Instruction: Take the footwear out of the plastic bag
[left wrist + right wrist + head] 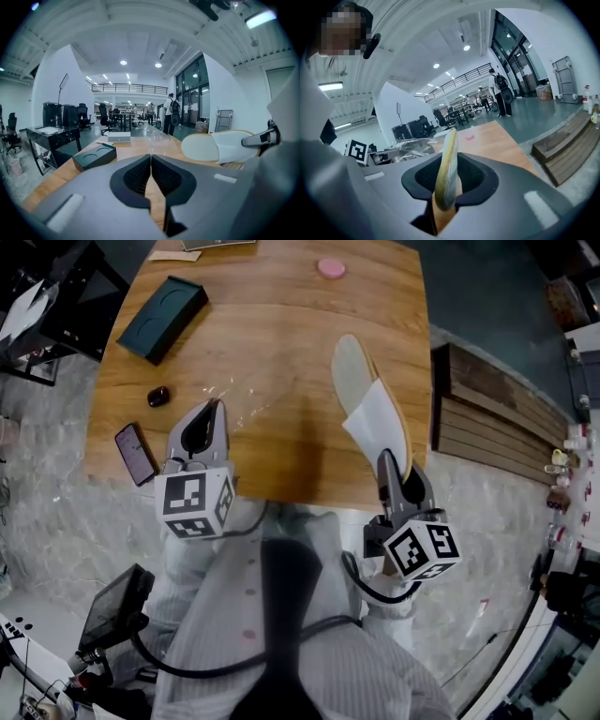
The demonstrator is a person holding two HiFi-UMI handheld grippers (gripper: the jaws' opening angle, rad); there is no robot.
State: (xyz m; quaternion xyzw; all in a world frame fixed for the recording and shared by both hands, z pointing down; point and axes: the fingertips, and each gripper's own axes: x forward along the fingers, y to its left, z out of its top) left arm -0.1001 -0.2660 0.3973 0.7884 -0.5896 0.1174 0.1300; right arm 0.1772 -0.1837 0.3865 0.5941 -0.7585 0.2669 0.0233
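Right gripper (392, 470), nearest the person at the table edge, is clamped on the heel end of a slipper (370, 404). In the right gripper view the sole stands edge-on between the jaws. The slipper points away from the person, with a tan sole and a white strap. It looks lifted off the table (281, 334) and well clear of the bag.

Left gripper (212, 416), also at the near edge, has its jaws pressed together and nothing visible between them. Clear plastic bag (413, 147) lies crumpled on the wood just past its tips. Can't tell whether a thin fold is pinched.

Phone (136, 453) sits at the table's left edge and a small dark object (158, 396) is a bit further in. Further out are a dark green box (164, 306) and, at the far side, a pink disc (331, 267). A wooden bench (487, 409) stands off the table's right side.

Step, as a judgement: the removal looks basically done, with the slipper out and the bag flat and seemingly empty. Only one slipper shows.

Next move probably calls for lowering the slipper sole-down on bare wood right of the bag and then parting the right jaws. The left gripper needs to hold the bag down or let go of it, so the plastic doesn't drag along.
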